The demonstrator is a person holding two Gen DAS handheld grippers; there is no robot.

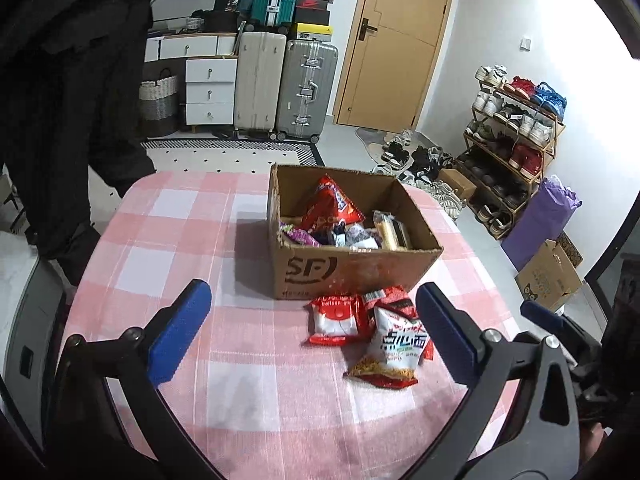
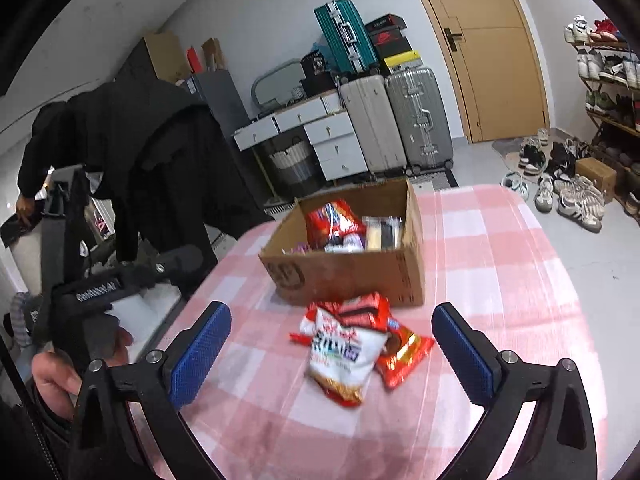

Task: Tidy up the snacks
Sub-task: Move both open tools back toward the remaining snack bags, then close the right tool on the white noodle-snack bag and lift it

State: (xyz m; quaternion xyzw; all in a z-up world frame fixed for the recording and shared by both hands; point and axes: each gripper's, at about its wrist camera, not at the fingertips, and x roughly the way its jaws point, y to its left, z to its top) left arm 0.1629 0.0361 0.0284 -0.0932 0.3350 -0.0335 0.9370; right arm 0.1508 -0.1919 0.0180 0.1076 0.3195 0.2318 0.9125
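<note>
Surface: a round surface under a pink and white checked cloth carries all the snacks.
Box: an open cardboard box stands toward the far side of the surface, its flaps gone or folded away, so packets can go in from above.
Box contents: a red bag stands tilted against other wrapped snacks; a packet of pale biscuits lies along the right wall. The box is part full, with room left.
Loose snacks: a small heap lies on the cloth just near of the box, apart from its wall. A white and red noodle packet lies on top of the heap, a red and white packet to its left, and a red and gold packet partly under it.
Left hand-held gripper: jaws spread wide, nothing between the pads, hovering near of the heap.
Right hand-held gripper: likewise wide open and empty, with the heap framed between its fingers.
Judgement: the loose packets probably belong in the box; the overlapping heap calls for taking the top packet first.
Risk: slick wrappers may slip from the pads.
</note>
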